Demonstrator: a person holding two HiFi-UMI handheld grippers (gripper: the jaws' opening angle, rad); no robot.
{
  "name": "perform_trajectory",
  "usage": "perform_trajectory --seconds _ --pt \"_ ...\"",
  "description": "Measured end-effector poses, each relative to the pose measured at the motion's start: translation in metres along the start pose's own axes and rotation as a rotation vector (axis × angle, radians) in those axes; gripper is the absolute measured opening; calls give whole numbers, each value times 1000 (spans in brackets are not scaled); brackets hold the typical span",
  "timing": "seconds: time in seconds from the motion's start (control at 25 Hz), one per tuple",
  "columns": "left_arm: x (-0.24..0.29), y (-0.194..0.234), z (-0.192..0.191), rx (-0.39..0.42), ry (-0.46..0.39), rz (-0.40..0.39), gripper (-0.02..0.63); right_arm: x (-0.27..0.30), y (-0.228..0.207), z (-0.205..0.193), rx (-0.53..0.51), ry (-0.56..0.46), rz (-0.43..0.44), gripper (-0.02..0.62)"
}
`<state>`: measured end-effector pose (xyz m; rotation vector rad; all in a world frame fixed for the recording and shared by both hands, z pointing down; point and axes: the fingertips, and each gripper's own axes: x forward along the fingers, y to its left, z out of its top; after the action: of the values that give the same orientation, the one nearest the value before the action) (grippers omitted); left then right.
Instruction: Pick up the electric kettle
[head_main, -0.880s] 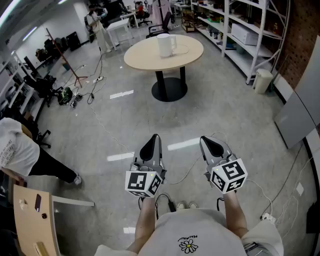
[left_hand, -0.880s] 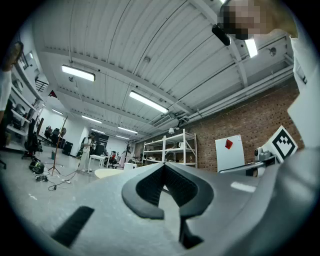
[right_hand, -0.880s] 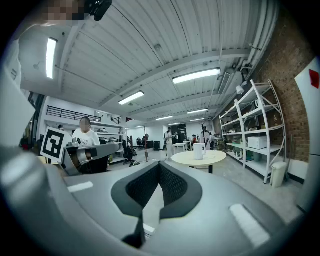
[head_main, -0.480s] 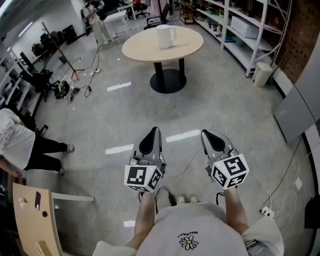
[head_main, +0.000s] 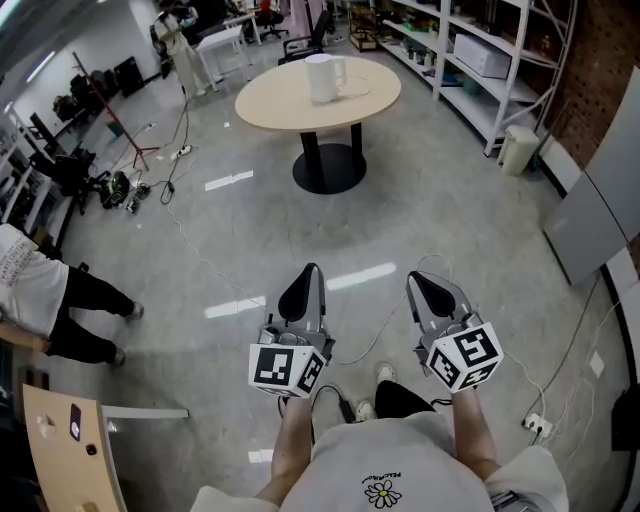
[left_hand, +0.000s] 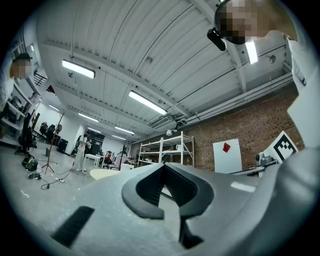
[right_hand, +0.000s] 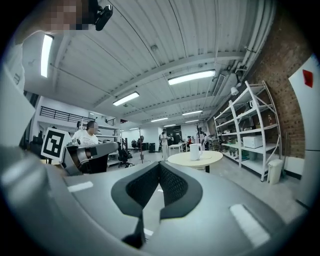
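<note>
Approach step: kettle (head_main: 324, 77) sits on round table (head_main: 275, 105), well apart from both grippers. Left gripper (head_main: 308, 276) and right gripper (head_main: 419, 283) are clenched, holding nothing. Next: walk up, open one, grasp kettle.

Support: round beige table (head_main: 275, 100) on 1 black pedestal (head_main: 329, 160), well ahead of left gripper (head_main: 311, 270) and right gripper (head_main: 413, 276). 1 upright white plastic electric kettle (head_main: 322, 77) on top. Polished grey floor (head_main: 450, 220) carries loose cables (head_main: 200, 250).
</note>
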<state>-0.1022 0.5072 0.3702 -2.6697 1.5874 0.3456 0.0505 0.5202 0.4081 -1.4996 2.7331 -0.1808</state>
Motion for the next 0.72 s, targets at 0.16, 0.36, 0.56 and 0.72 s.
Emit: perform_trajectory --seconds 0.16,0.36,0.56,0.72 --pt "25 12 -13 -14 25 -5 2 21 -19 -3 21 -4 -14 3" --pt "81 42 -30 7 35 -20 2 78 -59 -9 29 -15 -17 4" --pt "171 83 -39 33 32 1 2 155 -126 -3 42 0 -9 5" --pt "233 120 -33 40 18 26 2 212 -172 13 54 0 -7 5"
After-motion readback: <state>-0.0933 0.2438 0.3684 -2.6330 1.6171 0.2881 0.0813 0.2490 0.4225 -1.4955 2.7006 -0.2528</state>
